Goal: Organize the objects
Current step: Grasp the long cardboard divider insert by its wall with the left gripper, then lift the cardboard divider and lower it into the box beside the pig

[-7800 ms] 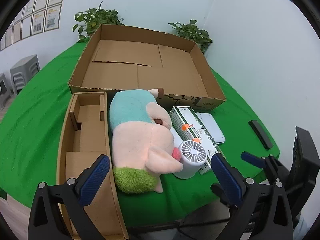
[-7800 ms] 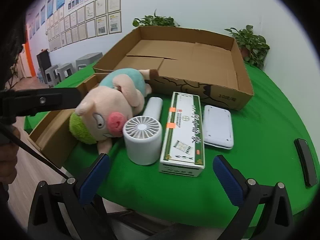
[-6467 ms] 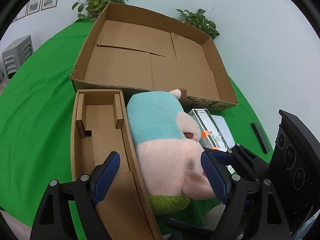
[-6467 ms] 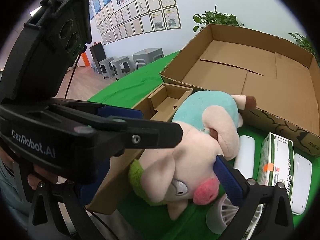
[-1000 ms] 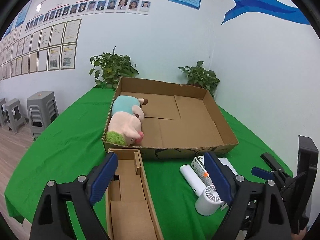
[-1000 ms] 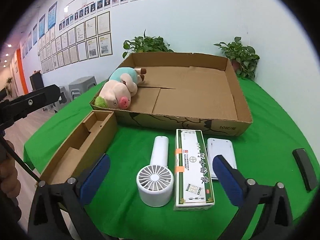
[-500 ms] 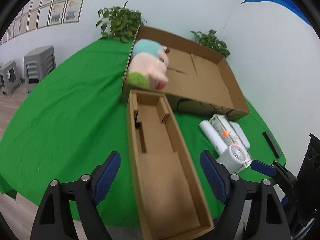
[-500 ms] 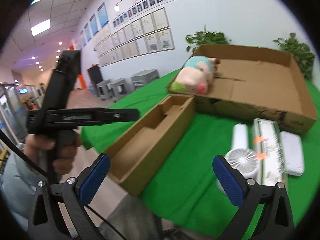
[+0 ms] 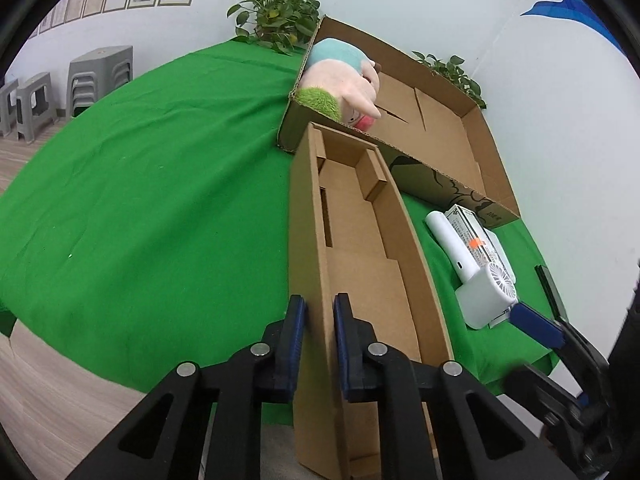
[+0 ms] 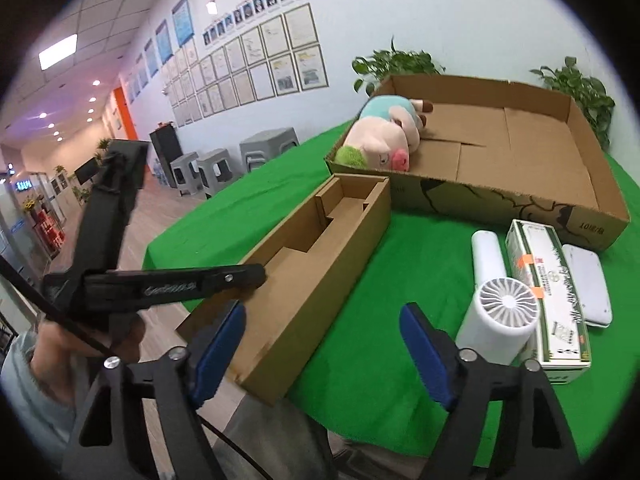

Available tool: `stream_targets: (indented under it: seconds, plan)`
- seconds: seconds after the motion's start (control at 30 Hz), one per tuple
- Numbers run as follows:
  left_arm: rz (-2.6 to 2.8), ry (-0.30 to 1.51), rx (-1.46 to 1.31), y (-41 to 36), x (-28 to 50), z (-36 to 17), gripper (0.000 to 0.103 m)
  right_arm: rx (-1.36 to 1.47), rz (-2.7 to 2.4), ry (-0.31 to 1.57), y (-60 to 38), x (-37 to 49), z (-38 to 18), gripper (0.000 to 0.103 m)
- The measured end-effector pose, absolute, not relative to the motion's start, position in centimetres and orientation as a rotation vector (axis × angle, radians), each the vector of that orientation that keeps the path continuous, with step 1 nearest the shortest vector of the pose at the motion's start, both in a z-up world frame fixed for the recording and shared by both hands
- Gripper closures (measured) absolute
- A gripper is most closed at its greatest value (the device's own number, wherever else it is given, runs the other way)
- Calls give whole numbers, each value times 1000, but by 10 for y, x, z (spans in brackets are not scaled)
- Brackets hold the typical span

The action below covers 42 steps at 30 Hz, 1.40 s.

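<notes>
My left gripper is shut on the left wall of the long narrow cardboard box, near its front end; the box also shows in the right wrist view. My right gripper is open and empty, with the box's near corner between its fingers. The plush pig lies in the near left corner of the big cardboard tray. A white handheld fan, a green-and-white carton and a white flat case lie on the green cloth to the right.
A black flat object lies at the table's right edge. Potted plants stand behind the tray. Grey stools stand on the floor to the left. The narrow box overhangs the table's front edge.
My left gripper has closed onto the narrow box's left wall. My right gripper has moved closer to the box's near end.
</notes>
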<state>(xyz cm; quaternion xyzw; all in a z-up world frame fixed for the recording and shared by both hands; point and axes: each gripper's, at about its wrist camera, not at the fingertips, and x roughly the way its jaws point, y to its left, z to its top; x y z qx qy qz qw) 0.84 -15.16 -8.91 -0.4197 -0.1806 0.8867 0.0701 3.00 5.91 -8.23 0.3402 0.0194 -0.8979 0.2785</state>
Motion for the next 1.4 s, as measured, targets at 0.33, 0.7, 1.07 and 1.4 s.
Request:
stream_targets:
  seconds: [0.33,0.7,1.07,1.4]
  plan:
    - [2685,-555,-1246,-148,35,-86,93,1095,-2398,72,26,0,-113,59]
    - [2757,-396,-1249,-125,55,-74,94,1004,-2461,66,30,21,-106,83]
    - [2859,81,-605,-33,42,69,95,381,-2781,-162,120,20,23,85]
    - [2750,150,-496,26,-79,150,95,384,-2873,-194,170,-91,82,87]
